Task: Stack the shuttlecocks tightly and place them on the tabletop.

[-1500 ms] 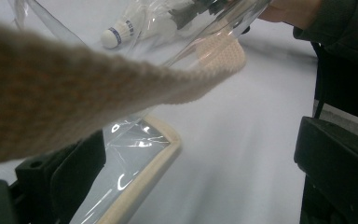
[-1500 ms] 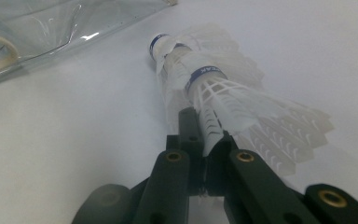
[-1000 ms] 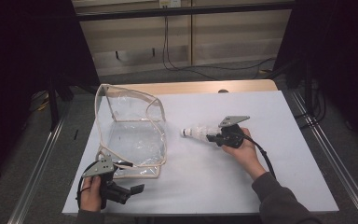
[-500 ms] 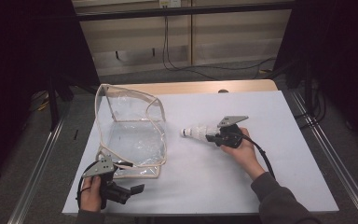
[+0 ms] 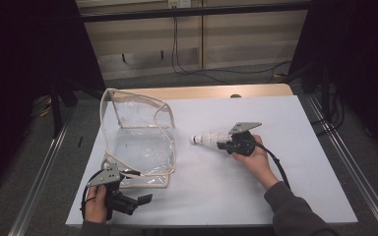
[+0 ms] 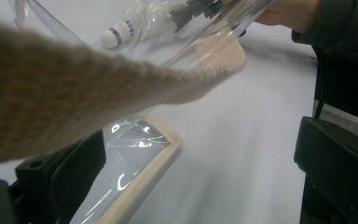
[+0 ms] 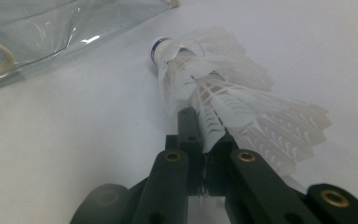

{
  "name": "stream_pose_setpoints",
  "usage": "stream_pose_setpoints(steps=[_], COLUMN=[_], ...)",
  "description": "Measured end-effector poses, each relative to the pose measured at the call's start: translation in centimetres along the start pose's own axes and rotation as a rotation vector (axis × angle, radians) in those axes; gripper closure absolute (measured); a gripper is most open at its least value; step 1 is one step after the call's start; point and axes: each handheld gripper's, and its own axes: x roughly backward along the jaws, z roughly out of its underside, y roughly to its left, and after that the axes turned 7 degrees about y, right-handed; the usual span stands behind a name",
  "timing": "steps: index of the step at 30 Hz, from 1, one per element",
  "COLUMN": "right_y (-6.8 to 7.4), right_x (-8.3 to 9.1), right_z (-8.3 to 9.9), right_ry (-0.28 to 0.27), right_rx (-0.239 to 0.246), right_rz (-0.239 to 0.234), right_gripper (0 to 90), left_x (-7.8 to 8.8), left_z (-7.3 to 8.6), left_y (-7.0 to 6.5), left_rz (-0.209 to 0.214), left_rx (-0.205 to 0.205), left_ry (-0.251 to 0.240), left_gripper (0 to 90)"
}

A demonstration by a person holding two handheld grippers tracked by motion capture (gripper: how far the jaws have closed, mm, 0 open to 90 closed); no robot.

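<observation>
A white feather shuttlecock (image 5: 205,139) (image 7: 214,79) lies level just above the white table, its blue-banded cork pointing left. My right gripper (image 5: 220,143) (image 7: 200,126) is shut on its feathers. A clear plastic bag (image 5: 138,142) with beige trim stands a short way left of the cork. My left gripper (image 5: 134,189) (image 6: 191,177) sits at the bag's near corner with its jaws wide apart. The bag's beige-edged corner (image 6: 144,182) lies between them, and a beige strap (image 6: 74,102) drapes close across its camera. Through the bag, the left gripper view shows the shuttlecock (image 6: 121,30).
The white table top (image 5: 285,118) has bare room to the right and in front of the right hand. A wooden strip (image 5: 216,92) runs along its far edge. Metal rails (image 5: 344,162) flank both sides, and cables lie on the floor behind.
</observation>
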Motion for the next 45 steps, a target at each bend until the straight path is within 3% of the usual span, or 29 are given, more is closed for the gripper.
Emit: stream_pose_setpoints(steps=[17, 45], right_y=[0.43, 0.41], right_x=[-0.3, 0.19], right_z=[-0.07, 0.32], right_ry=[-0.01, 0.019], right_rx=[0.0, -0.021], right_rz=[0.005, 0.027], right_gripper=[87.6, 61.3], left_x=[0.01, 0.03], left_z=[0.02, 0.01], left_y=[0.01, -0.02], left_rz=[0.002, -0.001], left_rx=[0.001, 0.0], left_ry=[-0.001, 0.001], left_gripper=[2.1, 2.3])
